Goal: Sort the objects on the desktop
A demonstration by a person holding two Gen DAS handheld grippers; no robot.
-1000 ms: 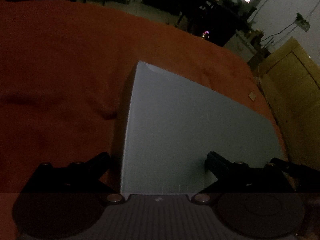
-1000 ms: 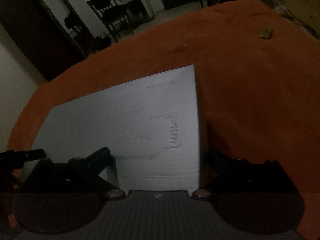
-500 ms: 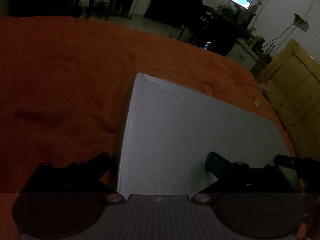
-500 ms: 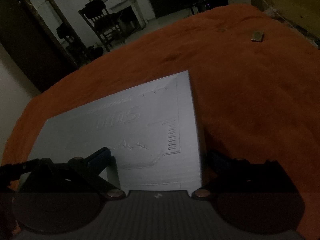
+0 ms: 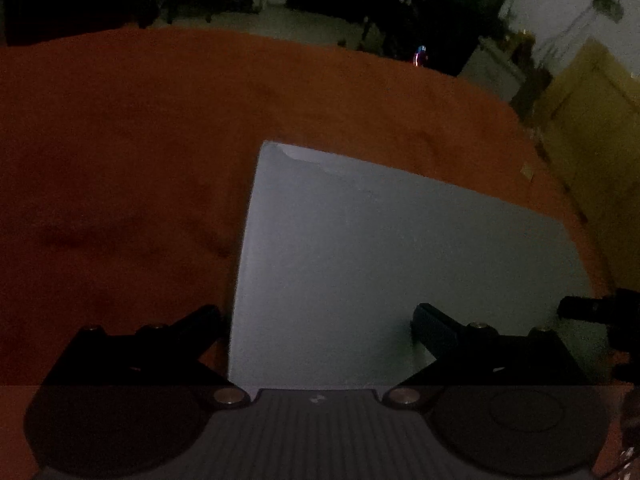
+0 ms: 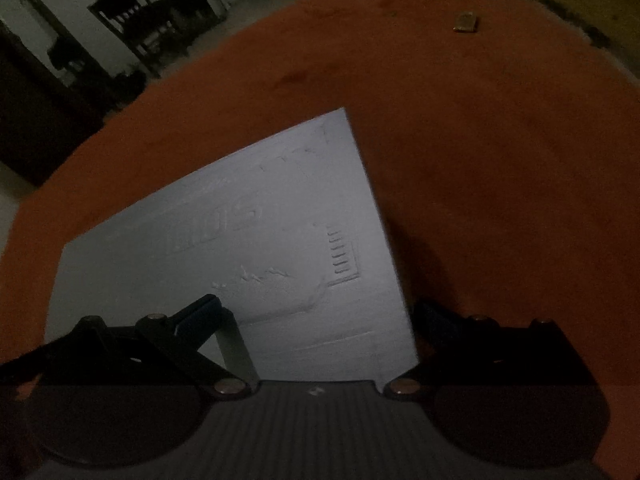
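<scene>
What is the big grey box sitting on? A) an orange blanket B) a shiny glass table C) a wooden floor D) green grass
A: the grey box lies on a fuzzy orange blanket that spreads out all around it in both wrist views.

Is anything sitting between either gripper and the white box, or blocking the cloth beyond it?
Nothing visible does. The white box sits directly between the fingers of the left gripper and of the right gripper, one at each end. On the orange cloth beyond, only a small tan block lies far off.
</scene>
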